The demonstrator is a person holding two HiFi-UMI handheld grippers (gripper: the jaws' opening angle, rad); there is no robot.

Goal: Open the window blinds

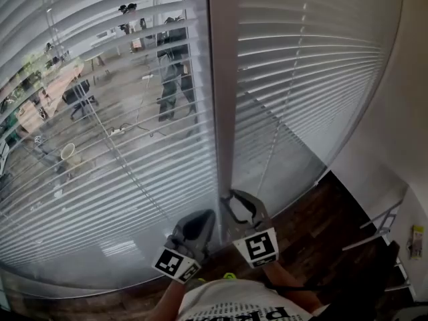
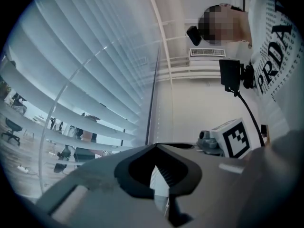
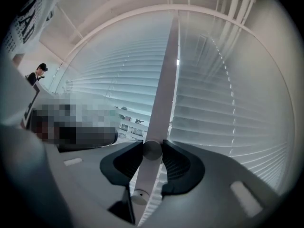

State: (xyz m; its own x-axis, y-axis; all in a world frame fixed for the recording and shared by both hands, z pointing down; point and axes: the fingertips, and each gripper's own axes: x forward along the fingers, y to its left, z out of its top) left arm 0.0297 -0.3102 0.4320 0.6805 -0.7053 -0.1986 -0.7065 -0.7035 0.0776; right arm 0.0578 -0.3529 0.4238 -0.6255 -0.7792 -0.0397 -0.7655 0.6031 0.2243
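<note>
Two slatted white blinds hang side by side. The left blind has its slats tilted so that an office shows through; the right blind looks shut. My right gripper sits at the foot of the post between them, shut on a white blind wand whose end cap points at the camera. My left gripper is just to its left, its jaws together with nothing in them.
A white window post divides the blinds. A clear plastic wand hangs in front of the left blind. Dark wood floor and a white wall lie to the right, with a metal frame low on the right.
</note>
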